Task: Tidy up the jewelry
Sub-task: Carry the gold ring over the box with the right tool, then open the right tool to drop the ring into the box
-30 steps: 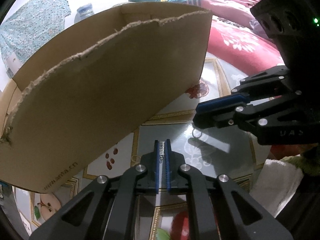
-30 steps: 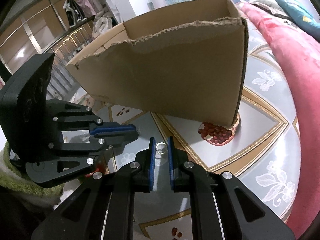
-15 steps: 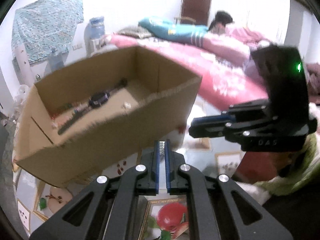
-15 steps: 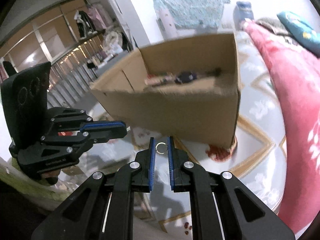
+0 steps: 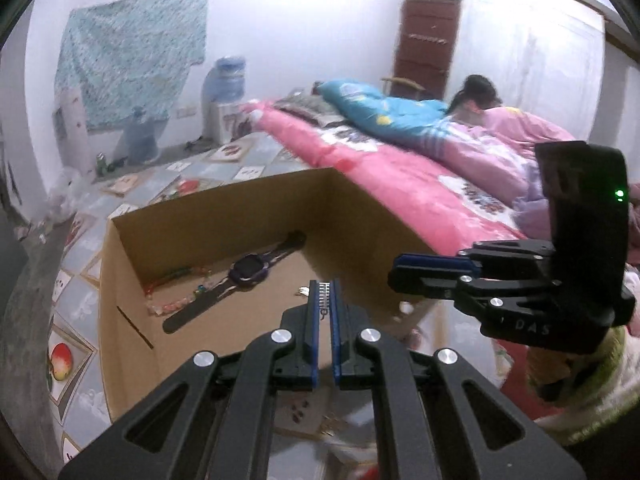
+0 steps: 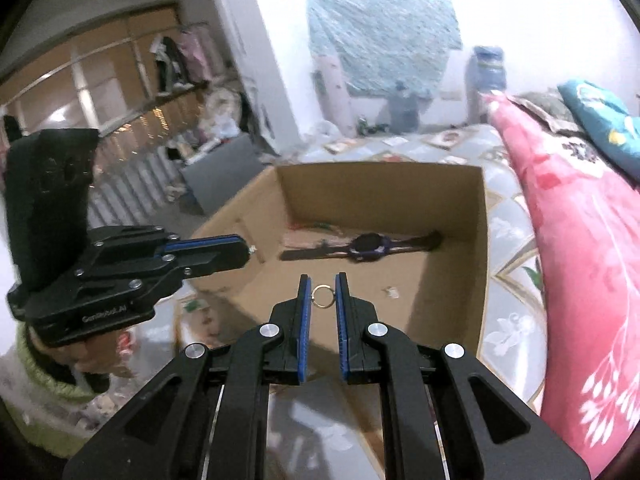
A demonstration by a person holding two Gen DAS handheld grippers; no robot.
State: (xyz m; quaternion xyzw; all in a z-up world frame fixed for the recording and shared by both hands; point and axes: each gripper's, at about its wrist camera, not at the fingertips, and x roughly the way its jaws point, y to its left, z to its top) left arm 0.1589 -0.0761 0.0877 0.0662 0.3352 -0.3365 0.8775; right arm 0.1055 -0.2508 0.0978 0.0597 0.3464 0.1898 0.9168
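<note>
Both of my hands have risen since a second ago, so the cardboard box (image 6: 460,240) now shows its inside from above. Tilted downward over its near edge, my right tool (image 6: 323,296) is clenched on a small metal ring (image 6: 322,295). Just beside it, my left tool (image 5: 325,300) pinches a small toothed silver hair clip (image 5: 324,294). On the box floor lie a purple wristwatch (image 5: 250,270) and a beaded bracelet (image 5: 170,306).

Left hand-held gripper (image 5: 325,300) clamping a small toothed clip (image 5: 323,296) above cardboard box (image 5: 224,216)
</note>
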